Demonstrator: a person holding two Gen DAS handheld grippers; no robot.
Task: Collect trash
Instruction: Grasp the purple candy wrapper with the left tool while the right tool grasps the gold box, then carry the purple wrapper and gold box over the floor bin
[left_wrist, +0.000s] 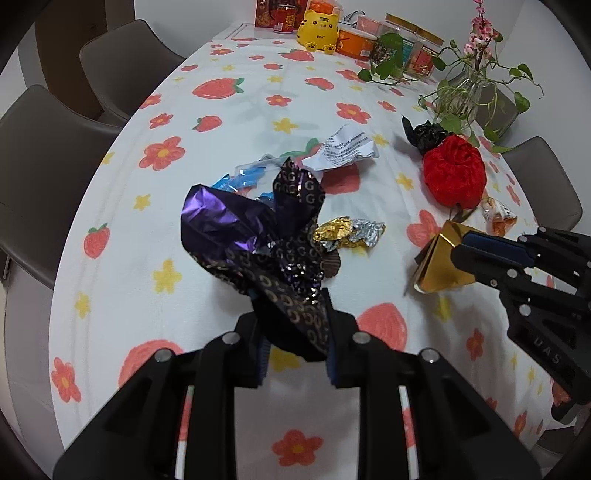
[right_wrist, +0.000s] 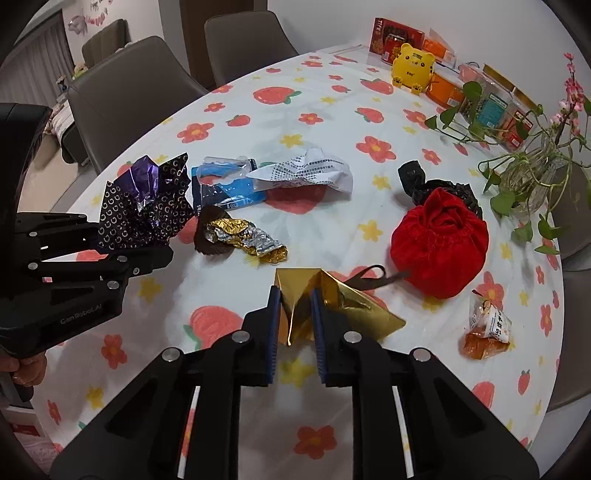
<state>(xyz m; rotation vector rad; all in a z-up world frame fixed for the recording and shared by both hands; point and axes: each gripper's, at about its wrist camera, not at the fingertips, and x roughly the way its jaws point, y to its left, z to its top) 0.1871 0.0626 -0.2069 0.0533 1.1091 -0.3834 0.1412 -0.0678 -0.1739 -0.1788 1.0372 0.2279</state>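
My left gripper (left_wrist: 294, 336) is shut on a dark purple patterned wrapper (left_wrist: 258, 240) and holds it above the table; it also shows in the right wrist view (right_wrist: 147, 203). My right gripper (right_wrist: 295, 317) is shut on a gold foil paper (right_wrist: 343, 314), seen from the left wrist too (left_wrist: 439, 262). On the flowered tablecloth (right_wrist: 332, 122) lie a gold and silver foil scrap (right_wrist: 243, 236), a blue plastic packet (right_wrist: 225, 184), a crumpled printed paper (right_wrist: 306, 171), a small snack packet (right_wrist: 487, 325) and a black bag (right_wrist: 421, 181).
A red cloth pouch (right_wrist: 439, 240) with a brown ribbon sits at the right. A plant in a glass vase (right_wrist: 532, 173) stands at the far right. A yellow tiger toy (right_wrist: 412, 70), boxes and jars line the far end. Grey chairs (right_wrist: 129, 85) surround the table.
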